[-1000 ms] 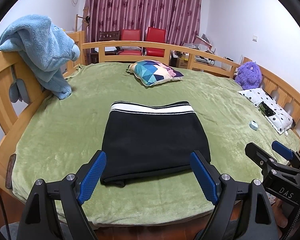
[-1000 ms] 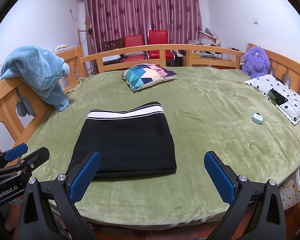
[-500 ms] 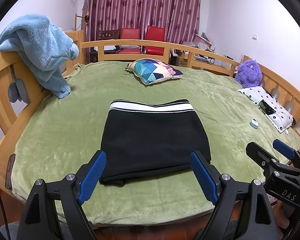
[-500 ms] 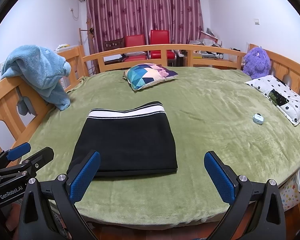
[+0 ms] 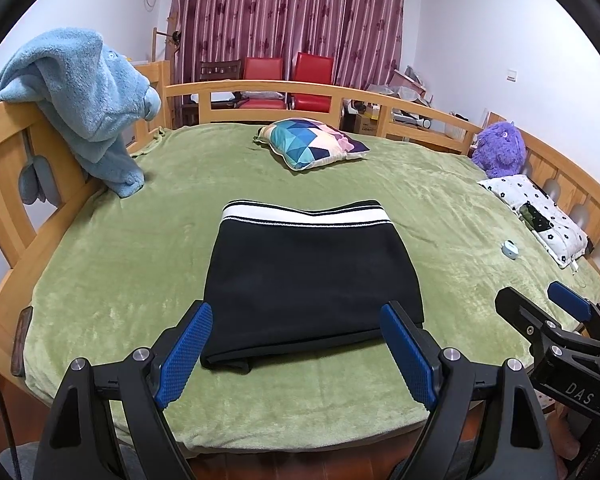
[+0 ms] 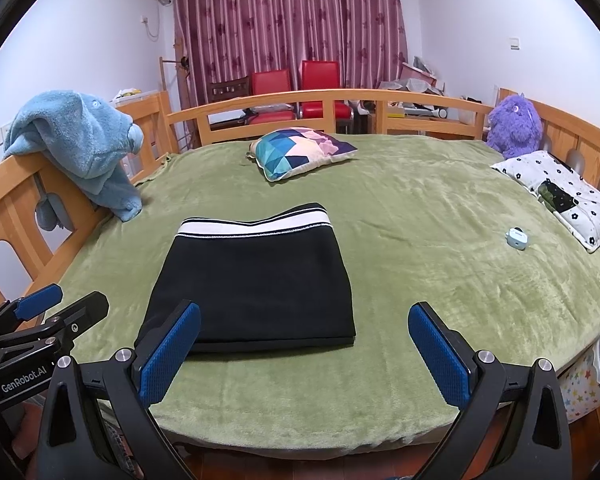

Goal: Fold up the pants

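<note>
The black pants [image 5: 312,280] lie folded into a flat rectangle on the green blanket [image 5: 120,280], white-striped waistband at the far edge; they also show in the right wrist view [image 6: 256,284]. My left gripper [image 5: 300,354] is open and empty, held back over the bed's near edge just short of the pants' near fold. My right gripper [image 6: 304,354] is open and empty, also behind the near edge, a little right of the pants. Each gripper shows in the other's view: the right one [image 5: 540,308] and the left one [image 6: 60,300].
A patterned cushion [image 5: 312,142] lies at the far middle. A blue towel [image 5: 80,96] hangs over the left wooden rail. A purple plush [image 5: 500,148], a floral pillow [image 5: 540,216] and a small light-blue case [image 5: 510,249] are at the right. Wooden rails [image 5: 300,90] surround the bed.
Both grippers have drawn back slightly from the bed; the pants and everything else stay still.
</note>
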Demonstrator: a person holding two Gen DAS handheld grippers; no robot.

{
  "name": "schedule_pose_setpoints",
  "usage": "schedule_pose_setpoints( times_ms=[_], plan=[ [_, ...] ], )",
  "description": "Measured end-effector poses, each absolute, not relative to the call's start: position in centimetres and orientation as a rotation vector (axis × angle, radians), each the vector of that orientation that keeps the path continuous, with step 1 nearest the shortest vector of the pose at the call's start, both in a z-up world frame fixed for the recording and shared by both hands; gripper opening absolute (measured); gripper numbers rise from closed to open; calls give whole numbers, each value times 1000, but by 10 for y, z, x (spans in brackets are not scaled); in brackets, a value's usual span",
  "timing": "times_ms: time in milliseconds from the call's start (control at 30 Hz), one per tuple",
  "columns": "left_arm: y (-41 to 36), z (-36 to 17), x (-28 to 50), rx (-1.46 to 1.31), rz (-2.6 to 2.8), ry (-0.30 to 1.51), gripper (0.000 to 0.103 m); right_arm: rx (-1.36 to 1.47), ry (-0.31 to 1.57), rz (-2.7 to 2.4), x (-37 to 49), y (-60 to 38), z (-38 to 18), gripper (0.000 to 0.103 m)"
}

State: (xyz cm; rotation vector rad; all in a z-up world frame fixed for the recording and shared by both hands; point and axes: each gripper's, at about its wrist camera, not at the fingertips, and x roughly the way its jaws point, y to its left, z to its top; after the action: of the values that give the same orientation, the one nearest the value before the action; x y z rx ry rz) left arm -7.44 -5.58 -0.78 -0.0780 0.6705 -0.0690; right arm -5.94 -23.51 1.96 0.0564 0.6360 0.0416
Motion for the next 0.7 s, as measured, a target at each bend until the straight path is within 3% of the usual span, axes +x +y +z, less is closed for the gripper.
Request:
schedule_pose_setpoints(
  times_ms=[700],
  plan=[
    [-61,-7,-77,-80,-77,661,85,57,639,39,-59,-235,19,102]
  ],
)
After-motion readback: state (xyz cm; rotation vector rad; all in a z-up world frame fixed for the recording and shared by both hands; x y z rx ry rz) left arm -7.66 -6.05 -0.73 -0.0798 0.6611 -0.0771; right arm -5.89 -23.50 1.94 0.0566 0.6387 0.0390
